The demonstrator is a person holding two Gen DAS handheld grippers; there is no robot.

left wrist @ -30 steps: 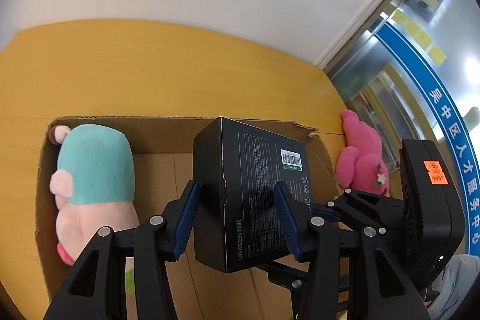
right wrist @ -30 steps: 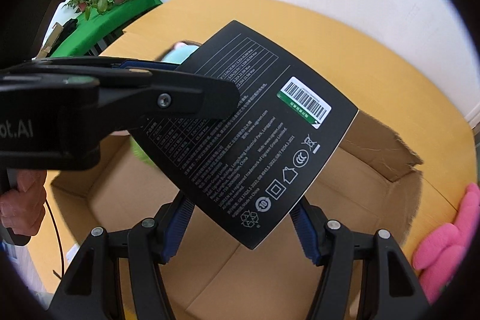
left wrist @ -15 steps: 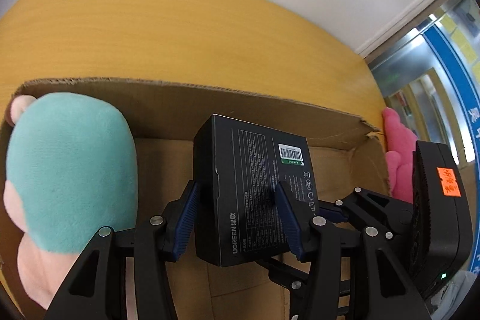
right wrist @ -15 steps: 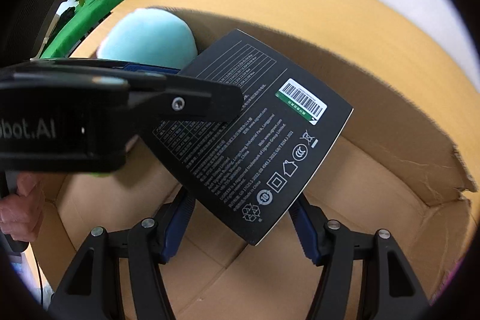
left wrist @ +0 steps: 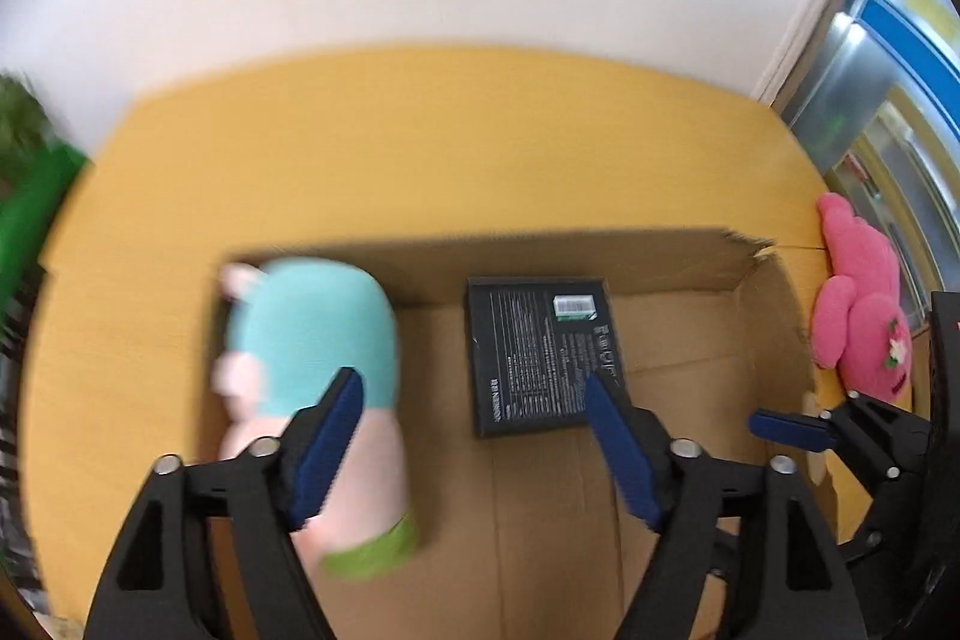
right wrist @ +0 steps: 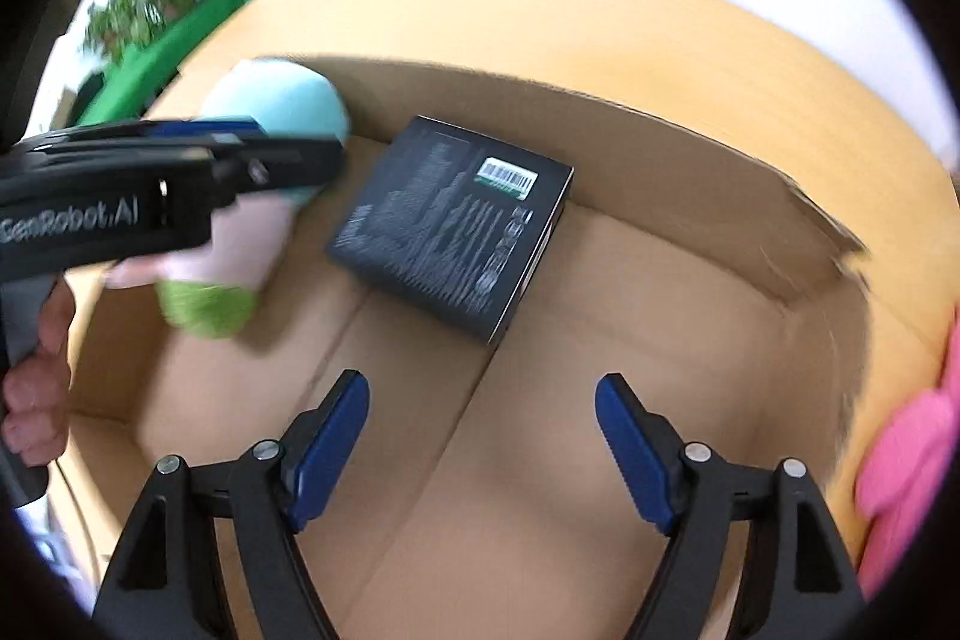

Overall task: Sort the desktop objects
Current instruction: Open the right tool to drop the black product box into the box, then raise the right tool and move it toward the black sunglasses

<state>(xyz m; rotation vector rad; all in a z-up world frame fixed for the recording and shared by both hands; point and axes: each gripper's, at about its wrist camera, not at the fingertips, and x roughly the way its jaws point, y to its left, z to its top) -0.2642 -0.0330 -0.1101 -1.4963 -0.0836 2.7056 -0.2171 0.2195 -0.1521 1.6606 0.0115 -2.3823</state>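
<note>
A black UGREEN box [left wrist: 540,352] lies flat on the floor of the open cardboard box [left wrist: 774,304], near its back wall; it also shows in the right wrist view [right wrist: 456,220]. A teal and pink plush toy [left wrist: 318,340] lies at the left end of the cardboard box [right wrist: 690,148], also in the right wrist view [right wrist: 270,112]. My left gripper [left wrist: 474,400] is open and empty above the carton. My right gripper [right wrist: 480,400] is open and empty above the carton floor. A pink plush toy [left wrist: 864,316] sits on the table right of the carton.
The carton stands on a yellow wooden table [left wrist: 420,142] against a white wall. A green stand with a plant [right wrist: 156,16] is at the far left. The right gripper's body [left wrist: 870,436] shows at the left view's right edge.
Both grippers let go of the black box and opened. The box now lies on the carton floor. Both grippers have pulled back and up from it.
</note>
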